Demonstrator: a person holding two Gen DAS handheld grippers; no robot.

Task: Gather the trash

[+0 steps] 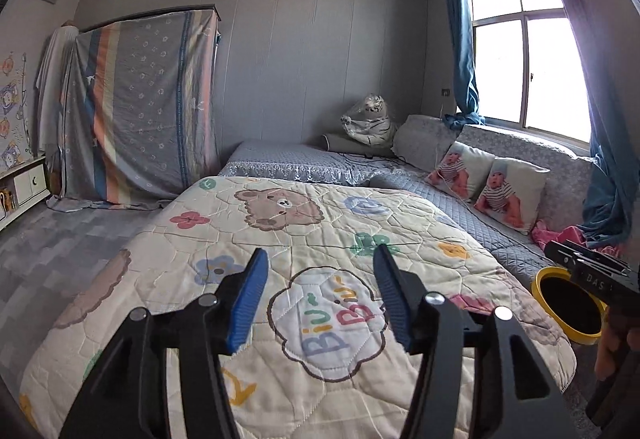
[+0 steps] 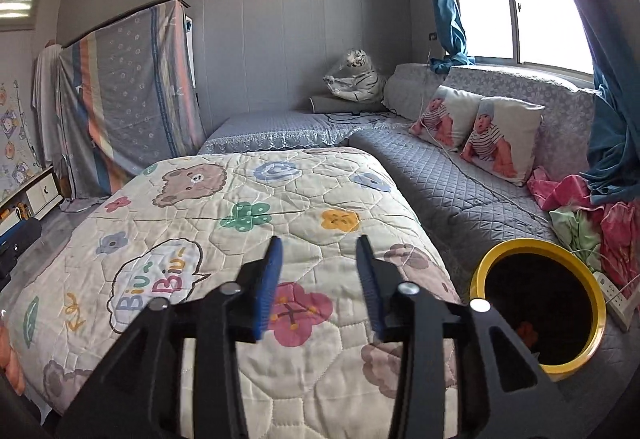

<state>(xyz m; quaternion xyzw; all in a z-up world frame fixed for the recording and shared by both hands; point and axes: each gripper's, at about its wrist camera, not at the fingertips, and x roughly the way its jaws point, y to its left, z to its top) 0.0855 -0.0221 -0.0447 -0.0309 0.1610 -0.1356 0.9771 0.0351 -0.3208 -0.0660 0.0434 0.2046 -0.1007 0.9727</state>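
Left tongs [image 1: 318, 259]: black arms with blue ribbed pads, spread apart, nothing between the pads. They hang over the cream quilted bedcover printed with bears, flowers and a "Biu~Biu~" cloud [image 1: 280, 239], not touching it.

Right tongs [image 2: 319, 251]: same build, spread somewhat less wide, also empty, over the same bedcover above a pink flower print.

Round bin with yellow rim and dark inside [image 2: 540, 307]: stands at the right edge of the bed, just beside the bedcover, on the grey quilted sofa cover [image 2: 460, 183]. Something small and orange shows low inside it (too dark to identify). From the left wrist view only part of the rim shows, behind the other black device.

White power strip [image 2: 614, 295] lies just right of the bin, with its cable. Pink and green crumpled cloths [image 2: 580, 207] lie beyond it, near two cushions printed with a baby [image 2: 480, 135].

Plush white tiger [image 2: 356, 79] sits in the far corner. No loose trash is distinguishable on the bedcover
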